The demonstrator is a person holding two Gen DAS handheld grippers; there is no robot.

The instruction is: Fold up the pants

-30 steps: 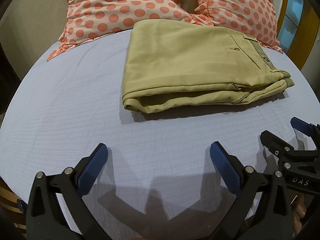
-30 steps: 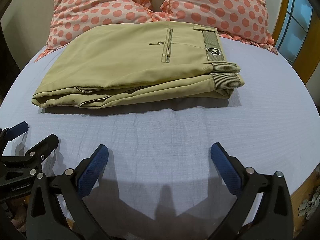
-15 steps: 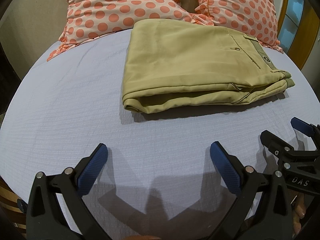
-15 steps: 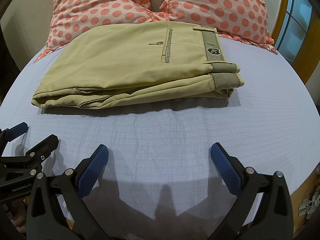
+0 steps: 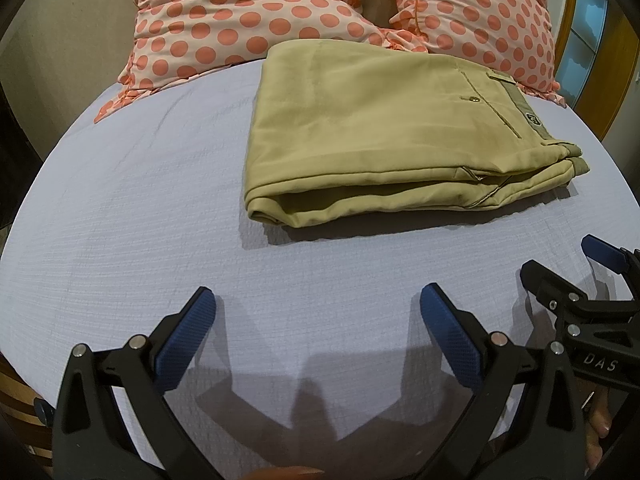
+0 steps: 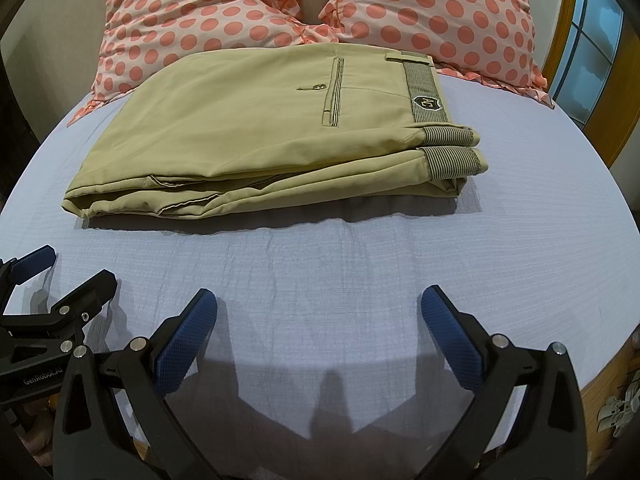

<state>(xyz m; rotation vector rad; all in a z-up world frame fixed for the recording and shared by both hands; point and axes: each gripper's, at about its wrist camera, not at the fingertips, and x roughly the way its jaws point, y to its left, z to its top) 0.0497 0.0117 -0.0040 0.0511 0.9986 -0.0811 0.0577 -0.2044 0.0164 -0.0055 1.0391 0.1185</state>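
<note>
The khaki pants (image 5: 384,132) lie folded into a flat rectangular stack on the pale blue bed sheet (image 5: 120,220), waistband and back pocket to the right. They also show in the right wrist view (image 6: 280,120). My left gripper (image 5: 316,300) is open and empty, hovering over the sheet in front of the pants. My right gripper (image 6: 320,300) is open and empty, also in front of the pants. Each gripper shows at the edge of the other's view: the right one (image 5: 568,268), the left one (image 6: 68,268).
Two pink pillows with orange dots (image 5: 248,12) (image 6: 440,12) stand behind the pants at the head of the bed. A wooden-framed window or door (image 6: 592,40) is at the right. The bed's wooden edge (image 6: 600,380) is at the lower right.
</note>
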